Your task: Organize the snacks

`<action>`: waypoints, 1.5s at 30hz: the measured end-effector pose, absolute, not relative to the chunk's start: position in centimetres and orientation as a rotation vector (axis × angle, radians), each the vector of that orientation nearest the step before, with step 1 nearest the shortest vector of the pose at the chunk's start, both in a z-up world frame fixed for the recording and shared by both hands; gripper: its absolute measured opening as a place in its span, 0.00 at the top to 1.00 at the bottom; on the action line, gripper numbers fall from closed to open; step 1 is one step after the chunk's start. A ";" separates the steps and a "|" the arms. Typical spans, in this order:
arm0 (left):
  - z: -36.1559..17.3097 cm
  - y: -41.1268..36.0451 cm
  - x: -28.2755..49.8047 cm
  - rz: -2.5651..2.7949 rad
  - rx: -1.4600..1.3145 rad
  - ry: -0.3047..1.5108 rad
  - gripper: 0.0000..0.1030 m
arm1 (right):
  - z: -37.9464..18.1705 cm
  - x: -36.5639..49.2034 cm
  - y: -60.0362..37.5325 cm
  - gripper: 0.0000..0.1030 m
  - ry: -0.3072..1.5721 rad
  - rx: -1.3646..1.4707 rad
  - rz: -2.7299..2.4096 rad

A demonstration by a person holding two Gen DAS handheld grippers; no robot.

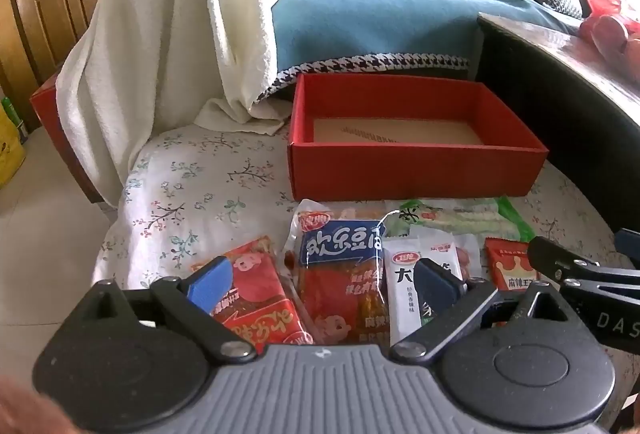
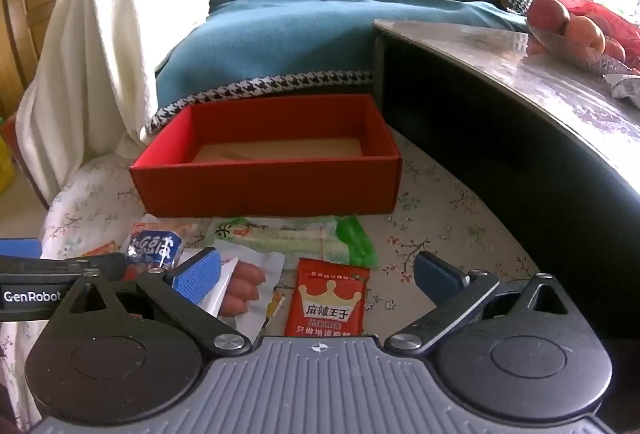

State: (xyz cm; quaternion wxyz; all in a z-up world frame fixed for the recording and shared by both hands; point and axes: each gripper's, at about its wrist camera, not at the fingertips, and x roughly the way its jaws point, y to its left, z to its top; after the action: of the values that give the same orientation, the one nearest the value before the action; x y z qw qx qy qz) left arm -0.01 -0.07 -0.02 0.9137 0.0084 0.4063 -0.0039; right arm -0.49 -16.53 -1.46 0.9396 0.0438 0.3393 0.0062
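Nearest the left wrist camera, the left gripper [image 1: 324, 280] hangs with its blue-padded fingers spread wide over two packets: a red foil snack packet with yellow lettering [image 1: 260, 298] under the left finger, and a clear packet with a blue label and orange strips inside [image 1: 342, 274] between the fingers. Neither pad appears to touch anything. Just right of these lies a white packet with black characters [image 1: 406, 294].

Across the other view, the right gripper [image 2: 316, 274] is likewise wide apart and holds nothing, poised above a small red packet with a yellow crown [image 2: 330, 298]. A white pouch showing pink sausages [image 2: 244, 284] sits beside its left finger, and a long green-and-white packet [image 2: 292, 236] lies farther off, near the box.

All snacks rest on the floral quilted cushion [image 1: 192, 189]; the open red cardboard box [image 1: 416, 169] beyond them looks empty, so sorting seems barely begun.

Risks, as I judge them: the packets overlap, so a closing pinch may catch two at once or drag a neighbour. Flat slippery foil on soft padding could slide from the pads. With both tools close together, they might collide.
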 end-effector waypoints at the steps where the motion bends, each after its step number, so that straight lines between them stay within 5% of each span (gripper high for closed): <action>1: 0.0 -0.1 0.0 -0.009 0.019 0.837 0.10 | -1.5 -0.5 -16.5 0.00 0.694 0.088 0.012; 45: -0.2 0.0 -0.1 -0.014 0.018 0.817 0.10 | -1.8 -0.4 -16.4 0.00 0.712 0.089 0.014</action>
State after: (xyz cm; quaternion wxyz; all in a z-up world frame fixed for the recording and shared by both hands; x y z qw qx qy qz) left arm -0.11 -0.02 -0.20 0.9176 0.0089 0.3974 -0.0070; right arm -0.40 -16.36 -1.75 0.9363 0.0433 0.3484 0.0069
